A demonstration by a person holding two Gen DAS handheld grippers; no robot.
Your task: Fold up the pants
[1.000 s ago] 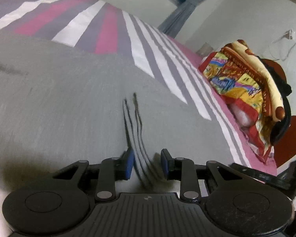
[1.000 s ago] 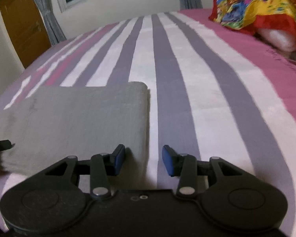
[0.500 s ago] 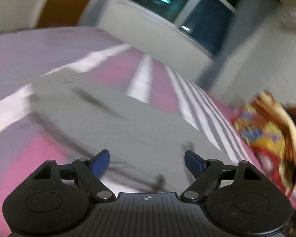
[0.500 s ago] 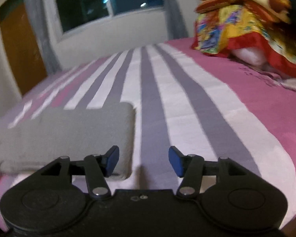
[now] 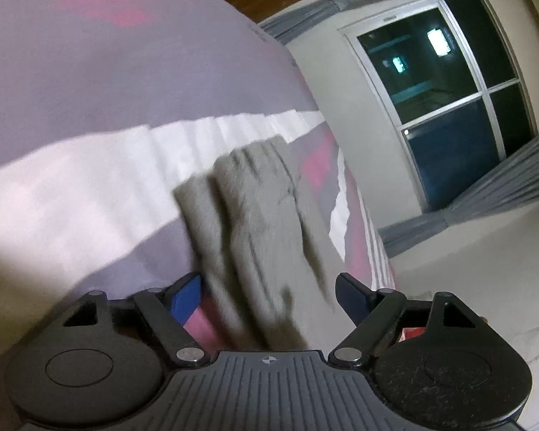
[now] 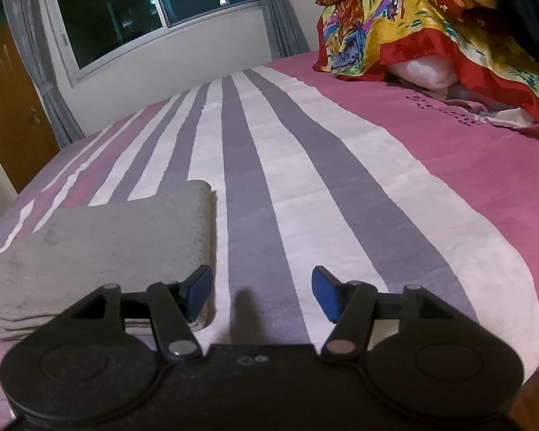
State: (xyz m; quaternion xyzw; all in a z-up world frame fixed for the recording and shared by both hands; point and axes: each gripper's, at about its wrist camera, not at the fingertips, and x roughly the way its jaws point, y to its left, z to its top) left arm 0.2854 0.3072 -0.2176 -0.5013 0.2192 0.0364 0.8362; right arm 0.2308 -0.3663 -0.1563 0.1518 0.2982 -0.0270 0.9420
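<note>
Pants [image 6: 100,248] of soft grey knit fabric, folded into a thick flat rectangle, lie on a bed covered by a spread of pink, white and grey-purple stripes [image 6: 305,179]; in the right wrist view the bundle sits at the near left, its rounded folded edge facing right along a grey-purple stripe and several layers showing at its near edge. Right gripper [image 6: 262,292] — black, with blue finger pads — hangs just above the spread with its jaws parted wide and nothing between them; the left blue pad [image 6: 197,287] appears in front of the bundle's near right corner, though contact cannot be told. Left gripper [image 5: 267,294], same build, likewise spread wide and released, looks down the length of the grey pants [image 5: 255,222], which run away between its fingers across a white stripe; this view is tilted and smeared by blur, so the cloth possibly lies free of both pads, not gripped. Pile of bright bedding in yellow, red and blue print [image 6: 431,28] rests at the far right of the bed, a white pillow [image 6: 424,72] tucked beneath it. Dark sliding window [image 6: 143,10] with grey curtains [image 6: 284,18] — far wall. Brown wooden door [image 6: 10,107] at the left.
</note>
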